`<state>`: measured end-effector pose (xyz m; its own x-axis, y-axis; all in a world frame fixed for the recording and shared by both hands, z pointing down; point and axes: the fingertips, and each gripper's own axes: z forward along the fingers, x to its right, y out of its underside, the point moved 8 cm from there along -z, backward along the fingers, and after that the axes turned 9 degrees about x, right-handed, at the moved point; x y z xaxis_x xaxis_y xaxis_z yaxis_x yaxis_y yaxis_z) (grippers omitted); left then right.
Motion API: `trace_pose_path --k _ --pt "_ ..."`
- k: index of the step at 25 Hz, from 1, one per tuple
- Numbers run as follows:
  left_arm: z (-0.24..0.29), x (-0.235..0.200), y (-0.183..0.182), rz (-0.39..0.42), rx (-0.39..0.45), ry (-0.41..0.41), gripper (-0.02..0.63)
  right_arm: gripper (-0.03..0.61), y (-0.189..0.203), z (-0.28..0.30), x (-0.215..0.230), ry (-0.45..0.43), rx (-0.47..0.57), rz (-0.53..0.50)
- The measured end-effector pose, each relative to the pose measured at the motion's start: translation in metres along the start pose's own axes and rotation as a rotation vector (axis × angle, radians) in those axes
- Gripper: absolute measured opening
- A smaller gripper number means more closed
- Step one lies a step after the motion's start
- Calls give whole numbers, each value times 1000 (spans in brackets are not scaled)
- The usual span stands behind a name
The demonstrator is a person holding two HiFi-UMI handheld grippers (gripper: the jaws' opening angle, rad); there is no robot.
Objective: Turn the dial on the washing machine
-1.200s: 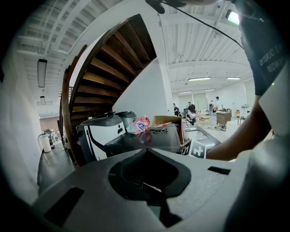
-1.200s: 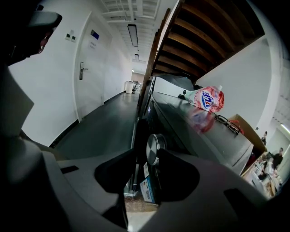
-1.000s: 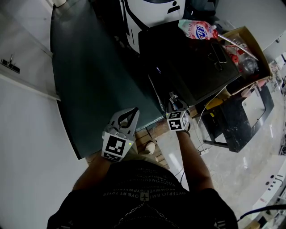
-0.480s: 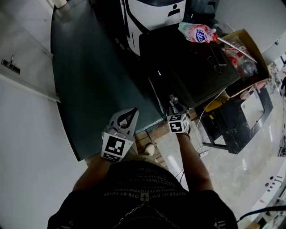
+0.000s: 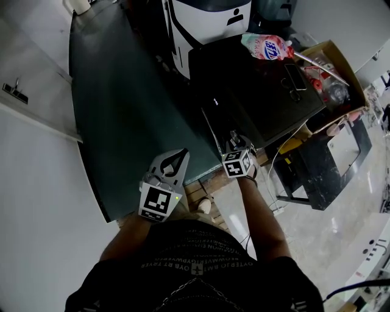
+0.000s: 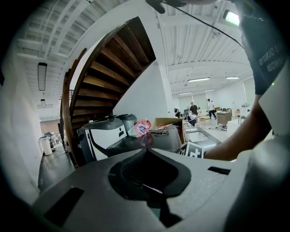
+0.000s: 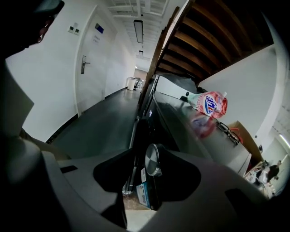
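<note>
The washing machine (image 5: 256,79) is a dark box at the middle right of the head view. Its round silver dial (image 7: 152,159) sits on the front panel and shows edge-on in the right gripper view. My right gripper (image 7: 153,154) is at the machine's front edge (image 5: 235,143), its jaws opening on either side of the dial with gaps showing at both pads. In the head view the gripper hides the dial. My left gripper (image 5: 178,153) hangs to the left over the dark floor, away from the machine. Its jaws meet at the tips (image 6: 146,152) with nothing in them.
A pink detergent bag (image 5: 266,44) and a pair of glasses (image 5: 297,76) lie on the machine's top. A cardboard box (image 5: 335,67) of clutter stands to its right and a white and dark appliance (image 5: 207,18) behind it. A staircase (image 7: 213,41) rises overhead.
The right gripper's marker cube has turned and shifted slightly left at the machine's front. The left gripper has stayed put.
</note>
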<state>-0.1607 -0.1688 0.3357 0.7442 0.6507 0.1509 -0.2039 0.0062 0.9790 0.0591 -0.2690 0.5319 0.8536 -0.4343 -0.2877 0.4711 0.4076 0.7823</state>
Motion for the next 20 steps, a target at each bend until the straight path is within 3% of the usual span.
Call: trace_pose_path --k 20 --pt "0 -7 -9 5 12 -34 2 147 16 -7 1 -18 -24 5"
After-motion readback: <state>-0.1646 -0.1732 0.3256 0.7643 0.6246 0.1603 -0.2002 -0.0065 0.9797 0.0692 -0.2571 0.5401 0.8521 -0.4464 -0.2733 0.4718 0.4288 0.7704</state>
